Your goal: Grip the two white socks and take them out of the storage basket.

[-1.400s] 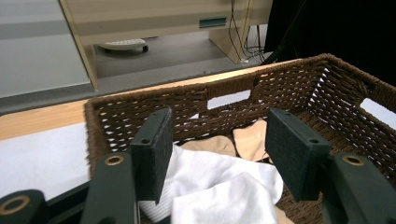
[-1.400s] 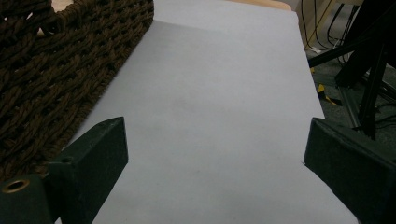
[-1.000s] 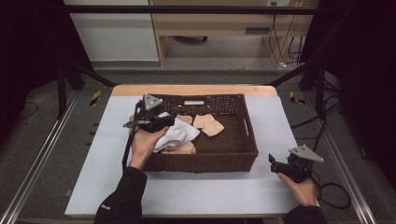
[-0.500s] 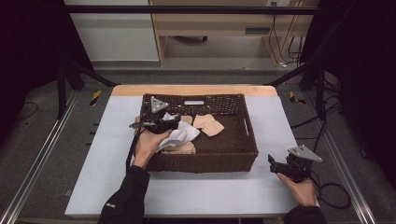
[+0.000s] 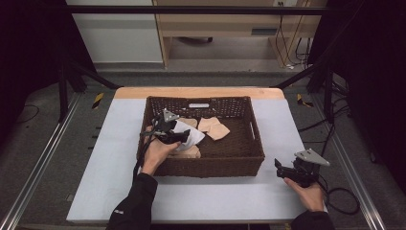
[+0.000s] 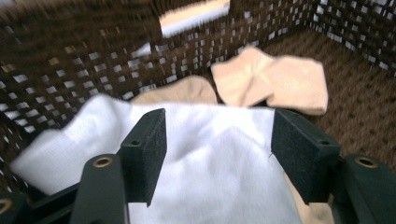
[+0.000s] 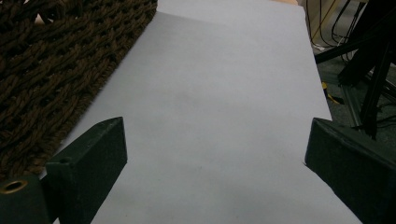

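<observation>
Left gripper [image 6: 217, 154]: jaws had just been opening and stood wide apart, pads clear of the cloth; white sock lay between them, let go.
White sock [image 6: 205, 168]: inside the basket near its left wall, resting on a beige sock; long axis ran across the jaws in the left gripper view, one end pointing at the left wall, the other end hidden under the right jaw.
Beige socks [image 6: 275, 81]: one folded pair just beyond the white sock on the basket floor; another [image 5: 191, 152] partly under it.
Basket [image 5: 253, 143]: dark wicker, on the table's far middle.
Right gripper [image 5: 287, 168]: released, jaws wide with nothing between, resting on the table [image 7: 224, 93] just right of the basket.
</observation>
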A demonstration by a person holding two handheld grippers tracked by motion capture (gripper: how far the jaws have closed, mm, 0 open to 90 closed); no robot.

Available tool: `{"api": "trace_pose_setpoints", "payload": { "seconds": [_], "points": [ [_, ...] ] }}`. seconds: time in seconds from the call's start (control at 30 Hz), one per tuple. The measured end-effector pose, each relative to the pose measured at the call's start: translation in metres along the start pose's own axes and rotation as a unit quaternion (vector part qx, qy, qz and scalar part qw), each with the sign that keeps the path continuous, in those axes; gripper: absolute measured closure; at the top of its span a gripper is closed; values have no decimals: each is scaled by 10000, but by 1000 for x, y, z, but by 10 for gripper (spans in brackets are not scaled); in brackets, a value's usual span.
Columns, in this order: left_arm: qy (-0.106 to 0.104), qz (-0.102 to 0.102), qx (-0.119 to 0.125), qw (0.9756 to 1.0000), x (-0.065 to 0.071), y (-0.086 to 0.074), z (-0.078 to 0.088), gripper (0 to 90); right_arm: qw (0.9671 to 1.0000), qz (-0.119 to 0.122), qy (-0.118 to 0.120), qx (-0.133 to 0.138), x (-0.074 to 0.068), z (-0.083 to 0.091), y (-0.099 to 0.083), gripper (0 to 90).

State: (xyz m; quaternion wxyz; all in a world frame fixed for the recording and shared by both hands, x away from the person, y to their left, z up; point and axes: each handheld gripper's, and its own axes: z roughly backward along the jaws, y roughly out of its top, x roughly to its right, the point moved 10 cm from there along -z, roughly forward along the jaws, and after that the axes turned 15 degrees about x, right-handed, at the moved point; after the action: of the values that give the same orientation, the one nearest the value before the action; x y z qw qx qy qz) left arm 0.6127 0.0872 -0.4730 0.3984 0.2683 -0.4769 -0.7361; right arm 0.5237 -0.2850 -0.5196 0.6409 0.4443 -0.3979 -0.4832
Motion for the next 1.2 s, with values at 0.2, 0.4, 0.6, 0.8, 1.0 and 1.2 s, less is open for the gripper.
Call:
{"api": "trace_pose_setpoints", "payload": {
  "seconds": [0.2, 0.4, 0.6, 0.8, 1.0, 1.2],
  "points": [
    [-35, -289, -294, 9991, 5, -8, -2, 360, 10000, 35, 23, -25, -1, 0, -1, 59],
    [-116, -387, -623, 9972, 9, -19, -5, 479, 10000, 47, 33, -51, -1, 0, -2, 59],
    [-141, -324, -906, 9953, 10, -26, -6, 722, 9999, 60, 41, -86, -1, 0, -3, 60],
    [-35, -210, -833, 9963, 6, -23, -5, 873, 9999, 58, 51, -93, -1, 0, -3, 63],
    [-13, 38, -298, 9995, 1, -7, 0, 883, 9999, 39, 41, -86, 0, 0, -2, 64],
    [87, 403, 417, 9983, -10, 21, 10, 886, 10000, 50, 33, -74, 0, 0, -2, 65]
  ]
}}
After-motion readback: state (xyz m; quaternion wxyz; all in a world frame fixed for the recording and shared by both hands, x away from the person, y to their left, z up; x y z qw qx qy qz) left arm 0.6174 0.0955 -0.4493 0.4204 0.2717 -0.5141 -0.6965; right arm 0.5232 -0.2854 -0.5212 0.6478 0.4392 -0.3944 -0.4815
